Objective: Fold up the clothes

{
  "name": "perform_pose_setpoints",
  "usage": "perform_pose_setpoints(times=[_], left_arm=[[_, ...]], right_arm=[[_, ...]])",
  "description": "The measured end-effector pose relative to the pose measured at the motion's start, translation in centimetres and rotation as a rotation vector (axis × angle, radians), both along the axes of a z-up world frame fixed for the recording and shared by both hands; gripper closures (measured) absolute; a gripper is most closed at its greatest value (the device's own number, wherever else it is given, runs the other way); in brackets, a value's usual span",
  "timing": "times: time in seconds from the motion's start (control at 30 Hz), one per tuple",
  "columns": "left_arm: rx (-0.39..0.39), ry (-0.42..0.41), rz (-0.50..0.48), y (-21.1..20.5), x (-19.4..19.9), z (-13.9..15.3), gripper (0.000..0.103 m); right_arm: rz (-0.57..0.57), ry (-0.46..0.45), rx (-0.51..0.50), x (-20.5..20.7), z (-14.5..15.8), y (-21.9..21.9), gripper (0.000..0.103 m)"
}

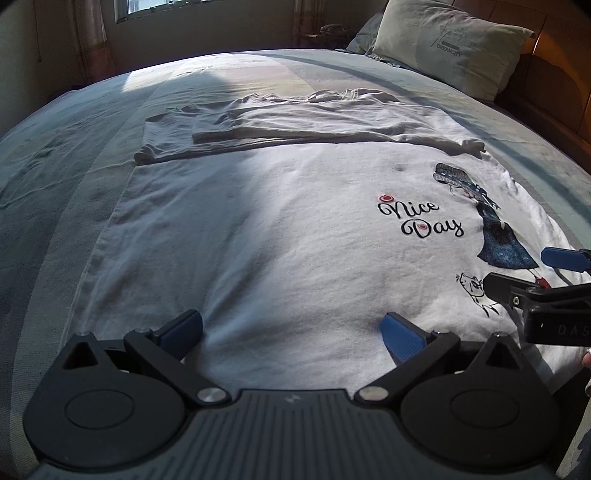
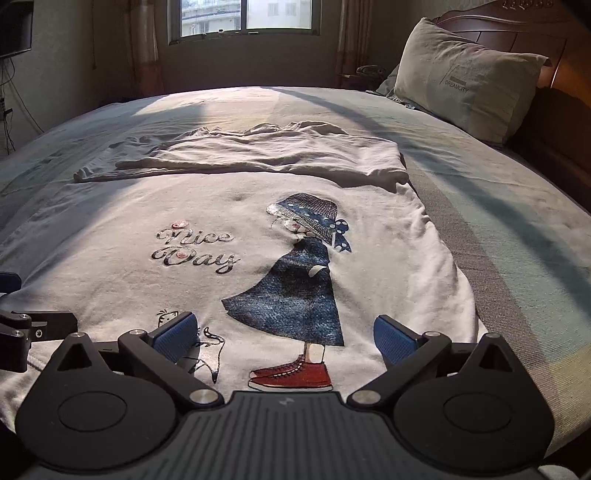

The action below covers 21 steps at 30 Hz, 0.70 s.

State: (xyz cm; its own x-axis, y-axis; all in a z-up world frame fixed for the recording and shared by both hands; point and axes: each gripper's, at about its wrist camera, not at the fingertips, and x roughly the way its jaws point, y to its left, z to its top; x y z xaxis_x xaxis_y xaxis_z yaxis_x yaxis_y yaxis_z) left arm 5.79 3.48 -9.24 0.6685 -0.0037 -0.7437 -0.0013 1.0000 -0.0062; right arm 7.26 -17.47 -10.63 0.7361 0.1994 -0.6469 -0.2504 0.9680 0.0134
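A white T-shirt (image 1: pixel 280 229) (image 2: pixel 280 221) lies flat on the bed, its far part folded over onto the body. Its print shows "Nice Day" (image 1: pixel 419 219) (image 2: pixel 194 249) and a girl in a blue dress (image 2: pixel 295 291). My left gripper (image 1: pixel 291 328) hovers open just above the shirt's near left part, nothing between its blue pads. My right gripper (image 2: pixel 286 332) is open above the near right part, over the girl's red shoes. The right gripper's fingers (image 1: pixel 517 291) show at the right edge of the left wrist view. At the left edge of the right wrist view sits the left gripper's finger (image 2: pixel 37 328).
The bed (image 1: pixel 74 122) (image 2: pixel 517 229) has a pale blue and grey striped cover. A pillow (image 1: pixel 450 44) (image 2: pixel 465 81) leans on the wooden headboard (image 2: pixel 517 22) at the far right. A window (image 2: pixel 245 16) is behind the bed. A fingertip (image 1: pixel 586 358) shows at the right edge.
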Motion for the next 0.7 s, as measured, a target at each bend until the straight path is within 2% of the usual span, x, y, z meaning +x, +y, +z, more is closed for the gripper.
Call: perform_pose_setpoints(times=[0.1,0.2,0.27,0.4,0.57,0.7], left_arm=[[0.0,-0.009,0.001,0.0,-0.1,-0.1,0.0],[-0.001,-0.019,-0.009,0.1,-0.1,-0.1,0.0],[-0.002,-0.027,-0.014,0.2,-0.1,-0.1,0.0],[-0.003,-0.049,-0.037,0.3,-0.2,-0.2,0.0],[0.002,-0.082,-0.055,0.3,-0.5,-0.5,0.0],[0.022,-0.055,-0.084,0.3,0.0,-0.1,0.0]], right_arm=[[0.046,0.043,0.039,-0.3,1.2,-1.4,0.0],[-0.028,0.008,0.083,-1.0,1.8,-4.1,0.0],[-0.078,0.076,0.075,-0.3,0.9,-5.6,0.0],[-0.01,0.069,0.039,-0.9,0.4,-6.7,0.0],[-0.014,0.094,-0.003,-0.3,0.5,-6.0,0.0],[0.013,0.094,-0.035,0.4,0.6,-5.5,0.0]])
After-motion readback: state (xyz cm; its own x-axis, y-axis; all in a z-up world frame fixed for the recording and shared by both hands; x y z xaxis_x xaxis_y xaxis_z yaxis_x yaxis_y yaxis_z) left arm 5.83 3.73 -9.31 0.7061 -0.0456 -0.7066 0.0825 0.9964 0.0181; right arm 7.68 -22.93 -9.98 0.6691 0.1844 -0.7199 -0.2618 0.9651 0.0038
